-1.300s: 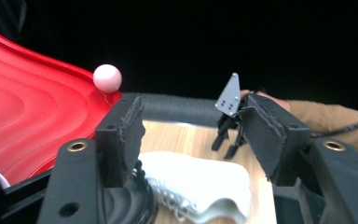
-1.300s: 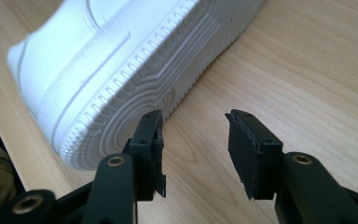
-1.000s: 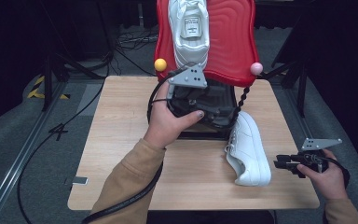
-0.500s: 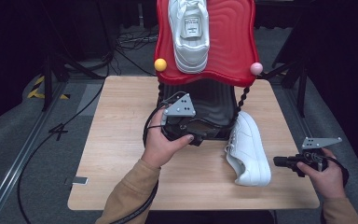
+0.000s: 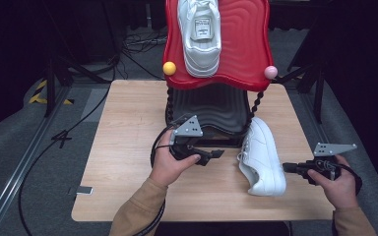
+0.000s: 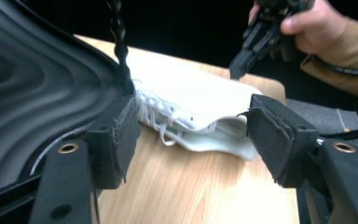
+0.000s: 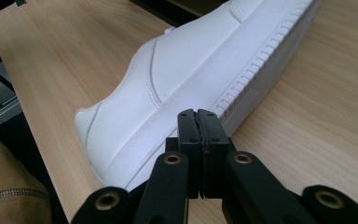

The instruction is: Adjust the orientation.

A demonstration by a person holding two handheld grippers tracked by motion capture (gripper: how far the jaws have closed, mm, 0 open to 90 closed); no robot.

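second white shoe (image 5: 202,37) on red rack shelf (image 5: 241,54) (upper tier)

Bright, even overhead light; dark surroundings; slightly soft focus.

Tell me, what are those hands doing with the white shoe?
A person holds a gripper in each hand at a wooden table. One white shoe lies on its side on the table beside a black and red shoe stand, and a second white shoe already sits on the stand's red top. The left gripper is low by the stand, its fingers open and pointing at the lying shoe. The right gripper is shut with nothing in it, right at the shoe's sole.
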